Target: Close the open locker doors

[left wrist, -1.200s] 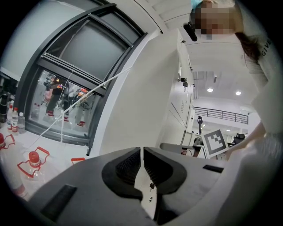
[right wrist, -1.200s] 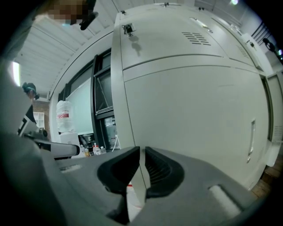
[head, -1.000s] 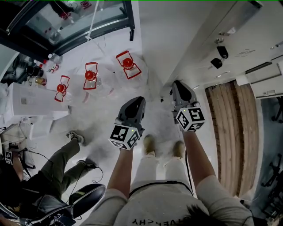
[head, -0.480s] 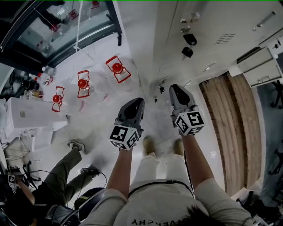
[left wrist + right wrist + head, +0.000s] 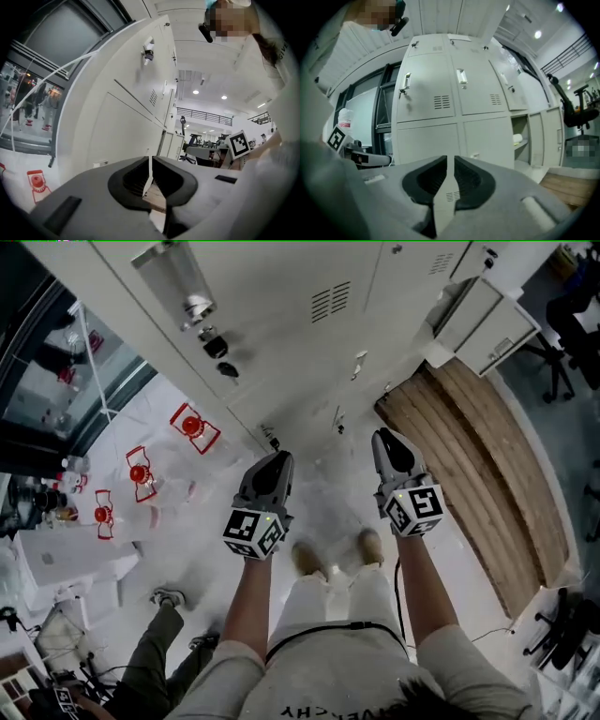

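The bank of pale grey metal lockers (image 5: 281,296) stands ahead of the person, and the vented doors straight in front are closed. The open locker doors (image 5: 492,329) are far to the right, at the end of the bank, above the brown wooden floor strip (image 5: 478,456). In the right gripper view one swung-out door (image 5: 536,138) leaves a lower compartment bare, with a white roll-shaped thing (image 5: 516,138) on its shelf.

Both grippers are held out over the white floor, apart from the lockers and from each other. The left gripper (image 5: 277,459) has its jaws pressed all but together — only a hairline of light shows between them, and nothing is held. The right gripper (image 5: 387,437) has jaws that have just been opening — a narrow slit, nothing in it.

On the left, clear plastic water jugs with red handles (image 5: 192,427) sit on the floor. A seated person's legs (image 5: 155,662) show near left.
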`<state>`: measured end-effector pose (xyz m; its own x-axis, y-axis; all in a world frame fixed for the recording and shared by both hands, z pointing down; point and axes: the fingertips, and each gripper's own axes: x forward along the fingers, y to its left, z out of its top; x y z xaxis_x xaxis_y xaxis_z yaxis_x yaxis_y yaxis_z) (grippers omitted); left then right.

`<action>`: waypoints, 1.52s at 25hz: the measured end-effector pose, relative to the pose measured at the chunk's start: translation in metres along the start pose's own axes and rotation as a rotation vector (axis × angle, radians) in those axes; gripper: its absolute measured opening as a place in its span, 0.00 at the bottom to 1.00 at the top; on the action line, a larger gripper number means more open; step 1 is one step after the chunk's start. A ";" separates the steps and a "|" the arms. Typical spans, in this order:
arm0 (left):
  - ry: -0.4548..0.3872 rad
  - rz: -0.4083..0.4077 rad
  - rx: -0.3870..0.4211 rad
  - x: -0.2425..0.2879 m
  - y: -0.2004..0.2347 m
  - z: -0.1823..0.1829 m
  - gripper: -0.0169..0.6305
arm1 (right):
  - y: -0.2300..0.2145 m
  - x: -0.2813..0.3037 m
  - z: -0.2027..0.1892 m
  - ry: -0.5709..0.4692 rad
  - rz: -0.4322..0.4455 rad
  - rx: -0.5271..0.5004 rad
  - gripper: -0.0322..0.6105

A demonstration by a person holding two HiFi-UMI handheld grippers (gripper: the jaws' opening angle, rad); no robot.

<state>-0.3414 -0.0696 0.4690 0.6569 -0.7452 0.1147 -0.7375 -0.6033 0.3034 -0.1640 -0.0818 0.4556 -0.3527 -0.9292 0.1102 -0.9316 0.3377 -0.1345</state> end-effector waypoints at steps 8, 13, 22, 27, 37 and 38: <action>0.046 -0.184 0.047 0.082 -0.085 0.000 0.05 | -0.119 -0.100 0.025 -0.047 -0.238 0.007 0.14; 0.064 -0.236 0.055 0.119 -0.130 -0.005 0.05 | -0.174 -0.148 0.029 -0.056 -0.323 0.029 0.15; 0.069 -0.236 0.070 0.188 -0.191 -0.008 0.05 | -0.272 -0.198 0.040 -0.048 -0.356 0.026 0.16; 0.054 -0.212 0.066 0.225 -0.226 -0.009 0.05 | -0.323 -0.214 0.056 -0.042 -0.336 0.005 0.16; -0.009 -0.162 0.052 0.283 -0.284 -0.012 0.05 | -0.396 -0.238 0.080 -0.042 -0.264 -0.038 0.17; -0.009 -0.165 0.051 0.289 -0.291 -0.012 0.05 | -0.402 -0.240 0.082 -0.046 -0.264 -0.034 0.17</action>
<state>0.0643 -0.1060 0.4253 0.7686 -0.6371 0.0589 -0.6268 -0.7314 0.2686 0.3024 -0.0065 0.4029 -0.0931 -0.9914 0.0917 -0.9935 0.0865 -0.0736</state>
